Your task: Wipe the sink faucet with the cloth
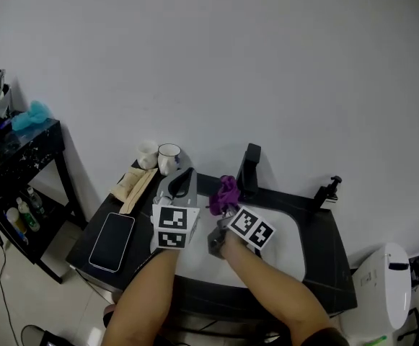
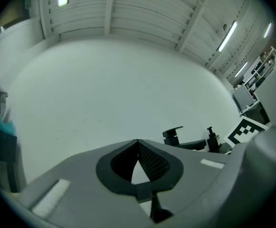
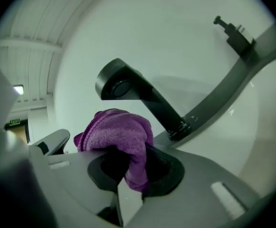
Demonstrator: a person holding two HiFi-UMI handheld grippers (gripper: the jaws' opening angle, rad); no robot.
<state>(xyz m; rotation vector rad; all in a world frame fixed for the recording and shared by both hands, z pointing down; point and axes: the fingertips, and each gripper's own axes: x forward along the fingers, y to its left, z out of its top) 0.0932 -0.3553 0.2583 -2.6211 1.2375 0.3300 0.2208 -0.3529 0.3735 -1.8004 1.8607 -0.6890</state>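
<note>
The black faucet [image 1: 249, 167] stands at the back rim of the white sink [image 1: 285, 254]. My right gripper [image 1: 225, 209] is shut on a bunched purple cloth [image 1: 226, 192] that it holds just left of the faucet, close to it. In the right gripper view the cloth [image 3: 119, 133] bulges out of the right gripper [image 3: 130, 164], below the faucet's spout [image 3: 133, 91]; I cannot tell whether they touch. My left gripper [image 1: 182, 182] hovers left of the cloth, shut with nothing in it. In its own view the left gripper [image 2: 138, 151] points at the bare wall, with the faucet [image 2: 173, 135] far right.
A black soap dispenser [image 1: 330, 189] stands at the sink's back right. On the black counter [image 1: 86, 236] left of the sink lie a phone [image 1: 112, 241], wooden sticks [image 1: 134, 186] and two cups [image 1: 169, 157]. A black shelf [image 1: 21, 164] stands far left, a white appliance [image 1: 386, 287] lower right.
</note>
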